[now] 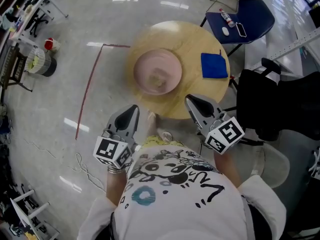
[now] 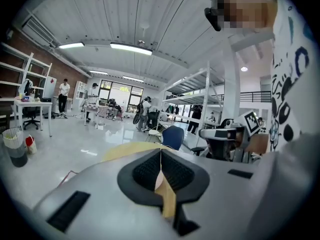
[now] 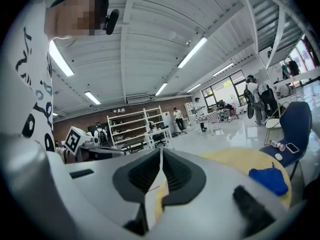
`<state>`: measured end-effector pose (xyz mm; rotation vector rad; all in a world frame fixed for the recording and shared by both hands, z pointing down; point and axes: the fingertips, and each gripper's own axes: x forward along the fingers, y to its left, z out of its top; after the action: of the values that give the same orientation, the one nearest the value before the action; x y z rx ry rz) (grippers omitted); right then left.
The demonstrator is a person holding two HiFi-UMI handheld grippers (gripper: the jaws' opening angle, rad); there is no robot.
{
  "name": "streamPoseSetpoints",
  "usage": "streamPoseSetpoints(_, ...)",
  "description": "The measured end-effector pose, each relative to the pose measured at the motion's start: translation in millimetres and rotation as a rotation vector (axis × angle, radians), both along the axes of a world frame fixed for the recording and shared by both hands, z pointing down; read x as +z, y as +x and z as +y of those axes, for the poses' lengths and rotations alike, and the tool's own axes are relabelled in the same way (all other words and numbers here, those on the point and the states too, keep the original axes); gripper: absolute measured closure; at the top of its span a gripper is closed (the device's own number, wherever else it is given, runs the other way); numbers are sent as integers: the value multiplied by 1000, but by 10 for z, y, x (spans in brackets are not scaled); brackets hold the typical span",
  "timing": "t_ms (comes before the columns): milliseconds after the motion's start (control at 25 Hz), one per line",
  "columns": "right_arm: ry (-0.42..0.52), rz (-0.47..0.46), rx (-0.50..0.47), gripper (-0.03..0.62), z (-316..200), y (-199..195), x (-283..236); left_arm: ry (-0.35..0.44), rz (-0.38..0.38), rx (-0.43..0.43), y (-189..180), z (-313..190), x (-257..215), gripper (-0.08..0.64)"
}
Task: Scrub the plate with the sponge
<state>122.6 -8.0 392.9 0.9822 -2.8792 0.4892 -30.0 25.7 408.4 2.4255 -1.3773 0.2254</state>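
Plate [image 1: 157, 71]: centred on table [image 1: 192, 36], open for scrubbing.
Sponge [image 1: 214, 65]: lies beside it, right-hand side.
Left gripper [image 1: 131, 110], right gripper [image 1: 192, 102]: fingers pressed together, empty.

A pale wood table [image 1: 200, 39] bears a smooth pink plate [image 1: 148, 63] and matt blue sponge [image 1: 214, 65] above a glossy floor [image 1: 60, 99].

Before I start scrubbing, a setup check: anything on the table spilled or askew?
Nothing stands out. The pink plate sits flat on the round table, the blue cloth lies beside it; a pale thing inside the plate is blurred.
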Motion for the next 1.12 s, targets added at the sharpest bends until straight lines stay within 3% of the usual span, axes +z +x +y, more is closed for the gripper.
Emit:
streamPoseSetpoints(240, -26, 39, 21, 561, -308, -213, 81, -25, -21, 22, -224, -363, 107, 543)
streamPoseSetpoints(560, -98, 73, 102, 561, -801, -441, 219, -82, -139, 137, -454, -913, 432, 543)
streamPoseSetpoints(680, -140, 126, 129, 561, -950, -525, 388, -158, -49, 169, -515, -1071, 593, 543)
streamPoseSetpoints(760, -164, 198, 143, 561, -1033, -569, 564, -211, 41, 161, -564, -1183, 718, 543)
streamPoseSetpoints(840, -196, 255, 138, 561, -1069, -643, 746, -261, 79, 144, -649, -1284, 902, 543)
streamPoseSetpoints(1000, -282, 358, 91, 561, -1084, -831, 1101, -373, 64, 127, -825, -1447, 1303, 541)
streamPoseSetpoints(1120, -309, 384, 95, 560, -1150, -874, 1298, -428, 18, 130, -868, -1560, 1574, 541)
